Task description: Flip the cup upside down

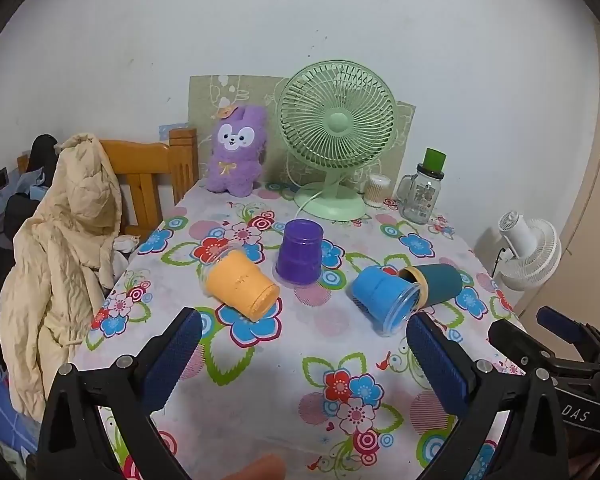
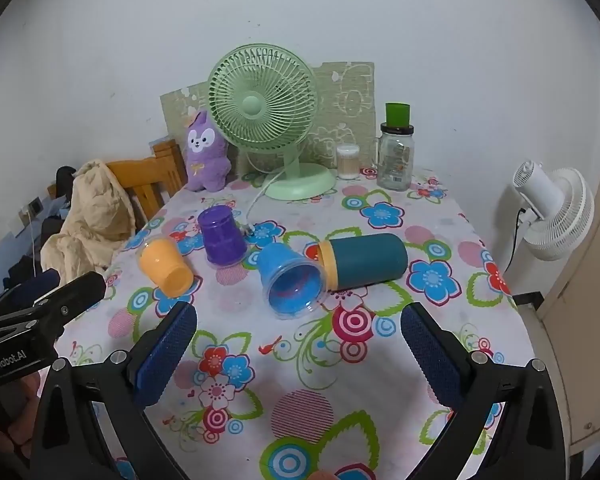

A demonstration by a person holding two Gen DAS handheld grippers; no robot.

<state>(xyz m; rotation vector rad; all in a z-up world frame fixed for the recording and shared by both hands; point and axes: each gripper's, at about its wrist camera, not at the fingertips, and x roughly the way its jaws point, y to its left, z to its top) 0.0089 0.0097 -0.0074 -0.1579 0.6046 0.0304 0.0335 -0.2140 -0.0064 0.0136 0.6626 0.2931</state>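
The table (image 1: 260,400), under a flowered cloth, carries everything, and the green fan (image 1: 336,128) at its back edge serves as the landmark. A purple plush rabbit (image 1: 236,148) sits just left of the fan, a glass jar (image 1: 420,196) with a green cap just right of it, and a white fan (image 1: 528,252) stands off the table, further right. In front of the fan's base a purple cup (image 1: 300,252) is already mouth down. Right of that, and nearer than the fan, a dark teal tumbler (image 2: 364,260) lies on its side, touching a blue cup (image 2: 292,280) that also lies on its side, mouth toward the cameras. Left of the purple one, an orange cup (image 1: 240,284) lies on its side with its bottom toward the cameras. The fallen cups look like thin clear plastic, so I judge them light, a little slick, prone to roll and easy to dent; a gentle pinch across the wall near the middle, or over the rim, should hold one through the turn. Which cup comes next I cannot tell. The left gripper (image 1: 304,344) has its jaws spread wide and empty, the orange cup just beyond its left finger and the blue cup's mouth right beside its right fingertip. The right gripper (image 2: 298,340) is likewise spread and empty, the blue cup lying just ahead, between its fingers.
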